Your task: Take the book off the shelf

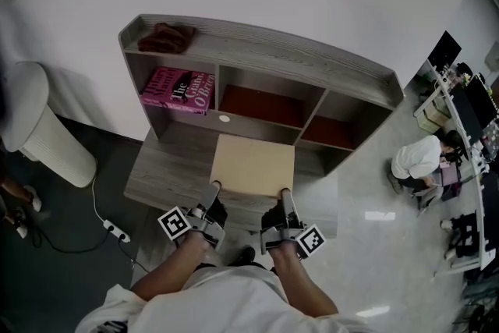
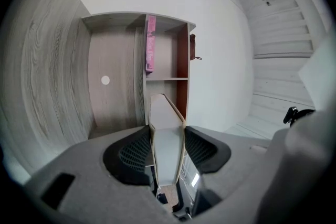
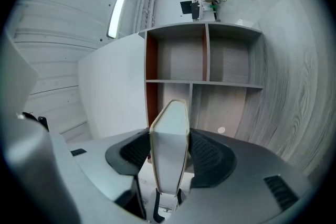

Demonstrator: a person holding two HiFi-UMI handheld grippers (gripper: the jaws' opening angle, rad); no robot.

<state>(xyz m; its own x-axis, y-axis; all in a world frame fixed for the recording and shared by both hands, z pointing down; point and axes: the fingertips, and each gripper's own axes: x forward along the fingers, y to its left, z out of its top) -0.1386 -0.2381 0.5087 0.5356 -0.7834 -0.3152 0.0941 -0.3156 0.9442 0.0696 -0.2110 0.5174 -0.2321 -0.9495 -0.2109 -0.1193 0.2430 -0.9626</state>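
Note:
A tan book (image 1: 253, 165) lies flat over the grey desk (image 1: 165, 170), in front of the shelf unit (image 1: 257, 51). My left gripper (image 1: 213, 189) is shut on its near left corner and my right gripper (image 1: 284, 193) on its near right corner. In the left gripper view the book (image 2: 165, 134) stands edge-on between the pads of the left gripper (image 2: 166, 148). The right gripper view shows the book (image 3: 170, 147) pinched the same way by the right gripper (image 3: 170, 160). A pink book (image 1: 178, 88) lies in the shelf's left compartment.
A dark red cloth (image 1: 166, 37) rests on the shelf's top. The middle and right compartments hold nothing. A white padded seat (image 1: 43, 129) and a power strip (image 1: 117, 230) are at the left. A person (image 1: 417, 156) crouches at the right near desks with monitors.

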